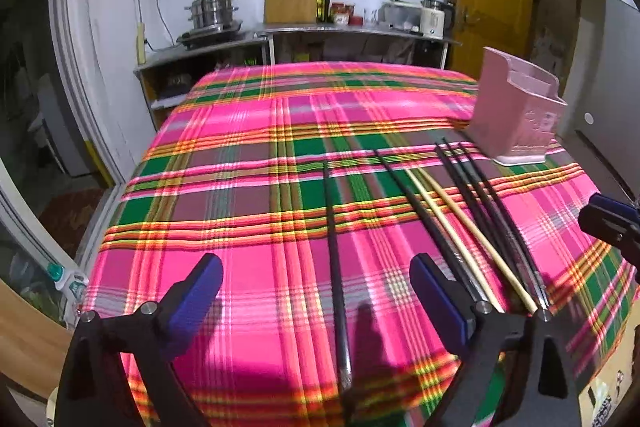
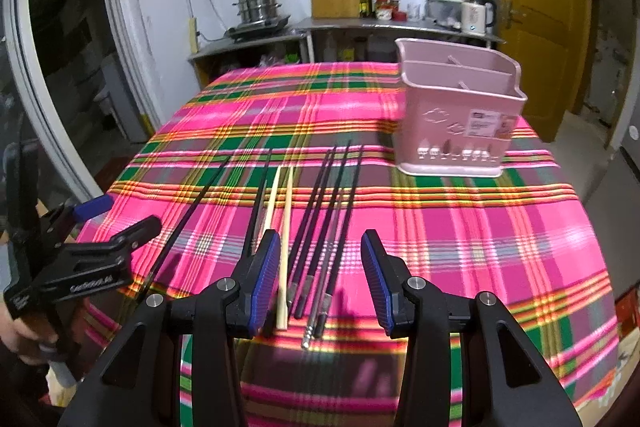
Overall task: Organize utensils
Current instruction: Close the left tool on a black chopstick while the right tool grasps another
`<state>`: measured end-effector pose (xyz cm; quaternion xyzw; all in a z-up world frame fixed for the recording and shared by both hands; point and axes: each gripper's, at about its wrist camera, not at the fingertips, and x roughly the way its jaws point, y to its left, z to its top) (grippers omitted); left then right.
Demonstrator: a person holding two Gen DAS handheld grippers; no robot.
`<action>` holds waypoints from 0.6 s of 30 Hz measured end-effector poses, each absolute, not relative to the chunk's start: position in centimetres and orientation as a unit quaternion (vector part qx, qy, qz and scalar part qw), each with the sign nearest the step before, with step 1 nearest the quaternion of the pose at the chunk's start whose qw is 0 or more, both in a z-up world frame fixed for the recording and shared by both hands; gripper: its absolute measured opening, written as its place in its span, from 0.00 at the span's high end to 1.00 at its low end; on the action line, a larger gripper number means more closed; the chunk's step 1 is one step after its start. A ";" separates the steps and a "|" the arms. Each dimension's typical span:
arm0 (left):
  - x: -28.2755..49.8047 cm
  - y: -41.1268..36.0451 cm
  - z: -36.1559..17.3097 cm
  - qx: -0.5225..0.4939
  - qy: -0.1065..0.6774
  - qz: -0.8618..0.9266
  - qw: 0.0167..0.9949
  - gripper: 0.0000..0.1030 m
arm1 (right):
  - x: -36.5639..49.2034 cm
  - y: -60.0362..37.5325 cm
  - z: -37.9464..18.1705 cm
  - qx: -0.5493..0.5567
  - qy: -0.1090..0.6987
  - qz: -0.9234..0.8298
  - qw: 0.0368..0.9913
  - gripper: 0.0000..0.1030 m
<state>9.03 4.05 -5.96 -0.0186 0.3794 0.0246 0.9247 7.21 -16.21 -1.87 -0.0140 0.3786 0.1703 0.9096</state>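
Two grippers are over a table spread with a pink plaid tablecloth (image 2: 460, 227); nothing is in either one.

Pink utensil holder (image 2: 460, 107): upright at the two o'clock part of the cloth in the right wrist view, its dividers visible, no chopstick in it yet. Task judged to be at its start.

Chopsticks: all lie flat on the cloth, roughly parallel, tips toward the far edge, well short of the holder. One black chopstick (image 1: 334, 227) lies apart from the rest, at the six o'clock line of the left wrist view. Further right are another black one, a pale wooden pair (image 2: 280, 227) and a cluster of dark chopsticks (image 2: 324, 219).

Left gripper (image 1: 316, 291): jaws spread wide, straddling the lone black chopstick, pads clear of it. Right gripper (image 2: 320, 275): jaws likewise apart, framing the near ends of the dark cluster, touching none that can be seen.

Recommendation for the step in hand, picking up:
- lower until the pads bracket the stick near its thick end;
- close on one item only; the cluster sticks lie touching and may lift together or roll;
- keep the pads off the cloth, which could snag.
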 end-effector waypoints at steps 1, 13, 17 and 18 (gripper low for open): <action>9.7 4.3 -6.4 -0.024 0.389 0.023 0.921 0.09 | 7.7 -15.9 -2.1 -0.018 0.381 0.172 0.908 0.58; 14.6 5.7 -9.6 -0.050 0.449 0.006 0.892 0.29 | 14.1 -16.4 -6.1 0.000 0.436 0.149 0.887 0.58; 15.7 5.4 -10.0 -0.043 0.456 0.007 0.889 0.29 | 16.0 -16.6 -7.2 0.005 0.452 0.145 0.880 0.66; 15.9 5.2 -10.0 -0.036 0.456 0.009 0.889 0.29 | 16.3 -16.6 -7.5 0.004 0.453 0.145 0.879 0.68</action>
